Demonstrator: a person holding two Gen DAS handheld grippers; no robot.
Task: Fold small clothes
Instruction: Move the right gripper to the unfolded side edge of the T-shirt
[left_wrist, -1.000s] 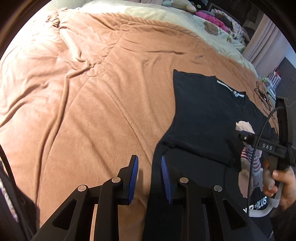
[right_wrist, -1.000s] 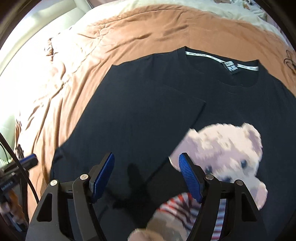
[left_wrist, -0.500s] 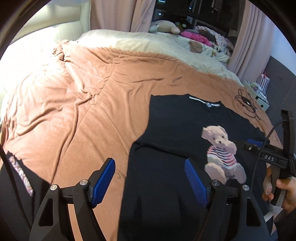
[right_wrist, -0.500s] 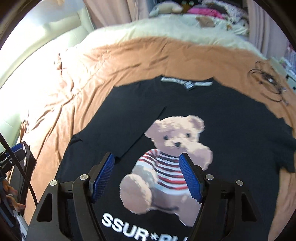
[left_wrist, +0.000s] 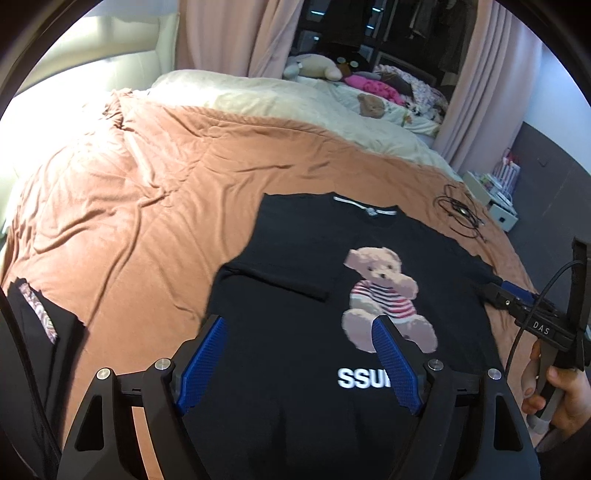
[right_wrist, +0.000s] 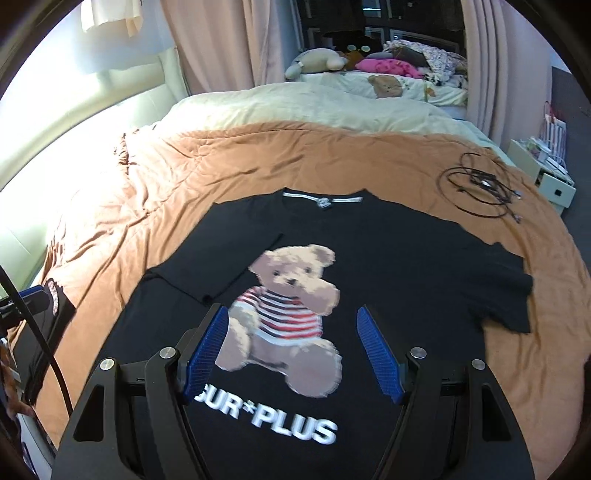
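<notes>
Black T-shirt (right_wrist: 388, 266) with a bear print (right_wrist: 284, 317), lying face up on the brown blanket (right_wrist: 258, 162) of the bed; collar away from the cameras. The sleeve on the picture's left (right_wrist: 218, 266) is folded inward over the chest, just touching the print; the opposite sleeve (right_wrist: 509, 295) lies spread out flat. Left gripper (left_wrist: 301, 365): fingers closed narrowly a second ago, now opening to a wide gap with nothing between them, raised clear of the cloth. This suggests the first sleeve fold has just been released. Right gripper (right_wrist: 291, 350): fingers equally wide as before, empty, above the print; both views have pulled back to show the whole garment. The likely next step is the unfolded sleeve. Periphery: a coiled cable (right_wrist: 480, 188) on the blanket beyond the shirt; a cream duvet (right_wrist: 314, 107) further back.
</notes>
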